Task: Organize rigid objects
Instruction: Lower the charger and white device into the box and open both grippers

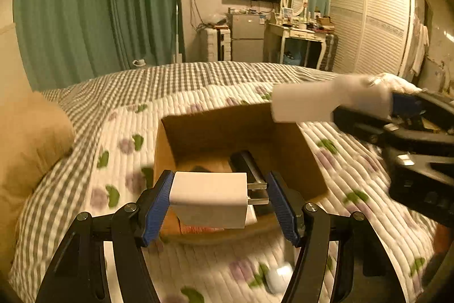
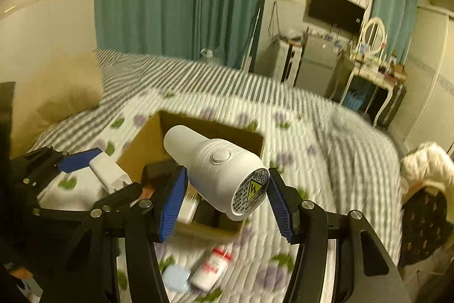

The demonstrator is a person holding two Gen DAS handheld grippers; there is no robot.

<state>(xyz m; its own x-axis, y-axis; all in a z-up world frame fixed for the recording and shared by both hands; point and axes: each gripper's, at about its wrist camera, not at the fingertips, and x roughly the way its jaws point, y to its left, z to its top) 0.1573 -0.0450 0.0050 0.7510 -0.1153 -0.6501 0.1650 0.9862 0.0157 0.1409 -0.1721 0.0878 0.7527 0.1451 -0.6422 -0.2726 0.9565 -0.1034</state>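
Note:
An open cardboard box (image 1: 215, 127) (image 2: 147, 141) lies on the quilted bed, with dark objects (image 1: 247, 163) inside. My left gripper (image 1: 220, 200) is shut on a white plug charger (image 1: 210, 199), prongs pointing right, held over the box's near edge; it also shows in the right wrist view (image 2: 109, 171). My right gripper (image 2: 225, 198) is shut on a white cylindrical device (image 2: 218, 169) with a warning label on its end, held above the box. In the left wrist view that device (image 1: 317, 101) hangs over the box's far right corner.
A small white case (image 1: 279, 276) lies on the quilt below the left gripper. A white bottle with red print (image 2: 211, 267) and a pale blue square case (image 2: 177, 277) lie on the quilt near the box. A tan pillow (image 1: 31, 138) sits at the left.

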